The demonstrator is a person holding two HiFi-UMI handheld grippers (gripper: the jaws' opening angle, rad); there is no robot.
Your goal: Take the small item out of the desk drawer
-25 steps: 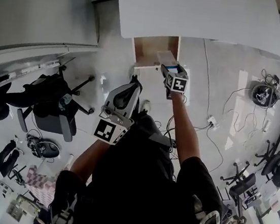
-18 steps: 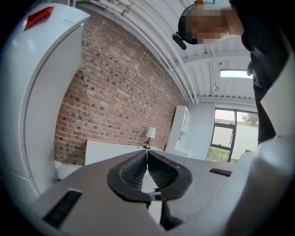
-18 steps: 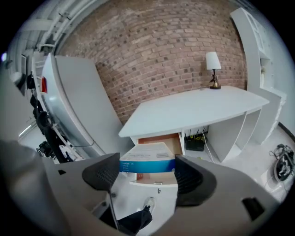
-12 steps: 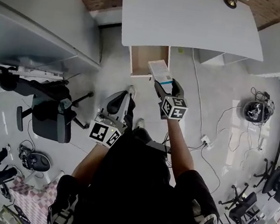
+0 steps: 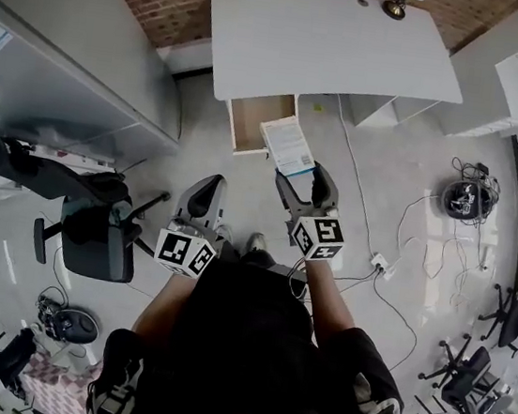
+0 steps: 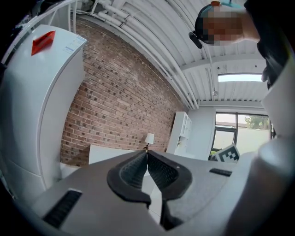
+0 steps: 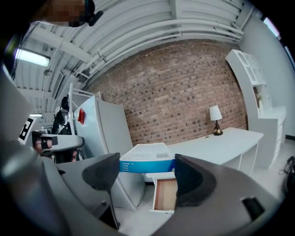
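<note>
Right gripper (image 5: 301, 174) drew back from the open drawer (image 5: 250, 120), white and blue box (image 5: 289, 146) came clear of it, left gripper (image 5: 206, 194) drew away too.

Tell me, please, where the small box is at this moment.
In the head view the small box is held between the jaws of the right gripper, just outside the open drawer under the white desk.

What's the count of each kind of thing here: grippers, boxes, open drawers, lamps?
Hand-held grippers: 2 (left hand-held gripper, right hand-held gripper)
Box: 1
Open drawer: 1
Lamp: 1
Total: 5
</note>
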